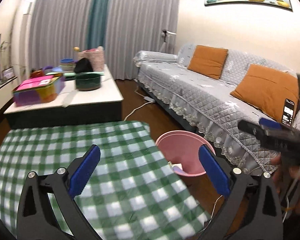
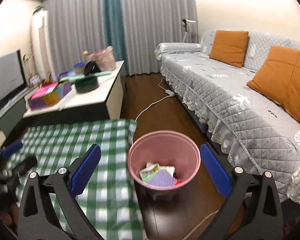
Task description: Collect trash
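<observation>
My right gripper (image 2: pixel 150 167) spread, empty, over pink bin (image 2: pixel 164 138) frame centre; left gripper (image 1: pixel 149 169) spread, empty. Risk: table edge (image 2: pixel 130 132) touches bin, swing could tip wrappers (image 2: pixel 158 173) out.

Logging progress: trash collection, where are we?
Done: several pieces of trash lie in the pink bin. In hand: nothing; left gripper and right gripper are both open and empty. Left: the visible checkered tablecloth shows no more trash.
</observation>
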Demonstrator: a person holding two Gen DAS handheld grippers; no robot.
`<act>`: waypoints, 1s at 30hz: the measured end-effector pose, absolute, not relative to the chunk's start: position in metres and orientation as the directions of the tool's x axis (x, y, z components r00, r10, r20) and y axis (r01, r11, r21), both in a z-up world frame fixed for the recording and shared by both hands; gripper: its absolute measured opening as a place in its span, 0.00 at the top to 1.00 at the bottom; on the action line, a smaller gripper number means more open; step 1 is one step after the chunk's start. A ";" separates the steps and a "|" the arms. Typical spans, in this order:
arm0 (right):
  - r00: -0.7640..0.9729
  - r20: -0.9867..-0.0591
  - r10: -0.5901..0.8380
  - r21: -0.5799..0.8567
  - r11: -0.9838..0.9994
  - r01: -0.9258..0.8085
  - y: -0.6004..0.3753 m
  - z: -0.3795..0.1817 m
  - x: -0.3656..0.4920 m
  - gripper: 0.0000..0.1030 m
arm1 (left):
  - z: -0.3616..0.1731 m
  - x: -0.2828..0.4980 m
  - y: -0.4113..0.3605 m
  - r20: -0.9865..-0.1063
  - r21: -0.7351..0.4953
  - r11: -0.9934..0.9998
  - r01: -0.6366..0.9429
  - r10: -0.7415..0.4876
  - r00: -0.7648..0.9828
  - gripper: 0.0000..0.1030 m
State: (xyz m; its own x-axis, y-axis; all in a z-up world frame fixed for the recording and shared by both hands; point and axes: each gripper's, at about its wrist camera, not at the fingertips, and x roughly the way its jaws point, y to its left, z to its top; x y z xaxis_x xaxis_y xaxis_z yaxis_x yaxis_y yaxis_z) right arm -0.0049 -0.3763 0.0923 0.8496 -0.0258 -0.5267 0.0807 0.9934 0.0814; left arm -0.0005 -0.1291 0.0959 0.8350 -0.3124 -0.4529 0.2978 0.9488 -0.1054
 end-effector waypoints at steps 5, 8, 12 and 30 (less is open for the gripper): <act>0.844 -0.536 -0.031 0.056 0.996 0.072 -0.352 0.077 -0.040 0.05 | 0.087 -0.033 -0.102 -0.455 -0.097 0.972 0.215 -0.236 0.859 0.08; 0.843 -0.536 -0.043 0.023 0.998 0.066 -0.336 0.067 -0.055 0.05 | 0.078 -0.049 -0.090 -0.475 -0.088 0.982 0.168 -0.190 0.859 0.08; 0.834 -0.551 -0.044 0.005 0.998 0.056 -0.319 0.054 -0.064 0.05 | 0.063 -0.070 -0.076 -0.507 -0.079 0.990 0.120 -0.143 0.850 0.08; 0.815 -0.576 -0.064 -0.044 0.998 0.047 -0.289 0.035 -0.052 0.05 | 0.038 -0.071 -0.066 -0.538 -0.057 0.998 0.020 -0.048 0.842 0.08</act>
State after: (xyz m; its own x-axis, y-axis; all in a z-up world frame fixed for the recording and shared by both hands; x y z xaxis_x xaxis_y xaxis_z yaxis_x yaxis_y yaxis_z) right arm -0.0520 -0.2888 0.0354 0.8152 -0.0642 -0.5756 0.0473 0.9979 -0.0443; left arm -0.0711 -0.0662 0.0377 0.8416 -0.0476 -0.5380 0.0201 0.9982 -0.0570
